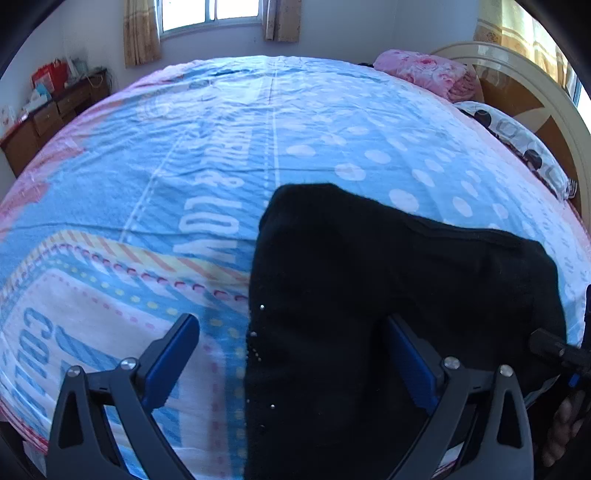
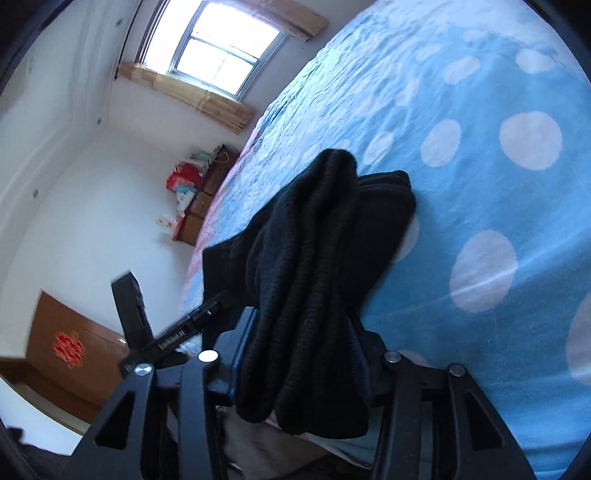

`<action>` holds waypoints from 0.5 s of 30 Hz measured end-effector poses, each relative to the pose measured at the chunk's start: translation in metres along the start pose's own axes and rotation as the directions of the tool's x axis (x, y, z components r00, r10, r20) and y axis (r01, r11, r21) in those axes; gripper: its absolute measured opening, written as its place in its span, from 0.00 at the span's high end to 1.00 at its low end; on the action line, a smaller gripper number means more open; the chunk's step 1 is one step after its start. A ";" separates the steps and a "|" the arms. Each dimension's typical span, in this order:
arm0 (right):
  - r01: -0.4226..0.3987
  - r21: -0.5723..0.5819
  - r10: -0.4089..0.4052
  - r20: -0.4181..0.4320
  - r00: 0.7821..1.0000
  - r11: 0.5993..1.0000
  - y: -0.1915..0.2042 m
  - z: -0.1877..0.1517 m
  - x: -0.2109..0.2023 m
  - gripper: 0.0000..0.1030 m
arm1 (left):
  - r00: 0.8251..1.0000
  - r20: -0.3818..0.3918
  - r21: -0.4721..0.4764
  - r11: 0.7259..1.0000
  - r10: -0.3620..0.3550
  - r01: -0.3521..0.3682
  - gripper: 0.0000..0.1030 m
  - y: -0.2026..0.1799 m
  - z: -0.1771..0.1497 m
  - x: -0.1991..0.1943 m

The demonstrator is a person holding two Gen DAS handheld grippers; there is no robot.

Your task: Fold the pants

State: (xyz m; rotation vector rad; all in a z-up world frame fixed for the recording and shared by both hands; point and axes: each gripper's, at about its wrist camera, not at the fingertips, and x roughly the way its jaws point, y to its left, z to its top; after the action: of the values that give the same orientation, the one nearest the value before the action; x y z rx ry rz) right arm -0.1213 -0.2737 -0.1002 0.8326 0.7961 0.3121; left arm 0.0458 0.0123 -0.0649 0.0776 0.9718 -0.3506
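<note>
Left view: left gripper open, blue pads spread over the pants, black knit, bunched flat on the bedspread, blue cotton with white dots. Window and dresser beyond.
Right view: right gripper clamped on a thick ribbed fold of the pants, which drapes ahead onto the bedspread.

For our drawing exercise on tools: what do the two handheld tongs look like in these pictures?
Both left tongs and right tongs have black angular frames with triangular cut-outs and silver round bolts. The fingers carry flat blue pads. A black rod beside the right one bears white lettering, too small to read surely.
</note>
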 end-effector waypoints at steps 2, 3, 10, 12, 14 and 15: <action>0.053 -0.061 -0.053 -0.002 0.999 0.997 0.010 -0.001 -0.001 0.66 | 1.000 -0.004 -0.010 1.000 -0.015 0.015 0.02 0.002 -0.001 0.000; 0.060 -0.080 -0.060 0.002 0.998 0.995 0.012 0.000 -0.003 0.67 | 1.000 -0.004 -0.007 1.000 -0.023 0.023 0.02 0.003 0.000 -0.001; 0.280 -0.309 -0.268 0.081 0.960 0.909 0.042 -0.001 -0.013 0.68 | 1.000 -0.005 0.040 0.999 0.010 -0.010 0.01 -0.008 -0.003 0.002; 0.267 -0.293 -0.258 0.067 0.964 0.918 0.037 0.001 -0.014 0.66 | 1.000 -0.003 0.045 0.999 0.010 -0.010 0.01 -0.010 -0.003 0.002; 0.228 -0.241 -0.221 0.058 0.974 0.943 0.031 0.007 -0.017 0.64 | 1.000 -0.017 0.021 1.000 -0.014 0.014 0.01 -0.006 -0.003 0.004; 0.207 -0.201 -0.199 0.059 0.978 0.958 0.025 0.010 -0.021 0.62 | 0.999 -0.024 0.001 0.999 -0.033 0.033 0.01 -0.002 -0.003 0.005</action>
State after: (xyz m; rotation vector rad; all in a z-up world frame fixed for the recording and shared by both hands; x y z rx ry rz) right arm -0.1270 -0.2737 -0.0665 0.5553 0.7916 0.1908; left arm 0.0455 0.0097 -0.0703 0.0674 0.9974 -0.3821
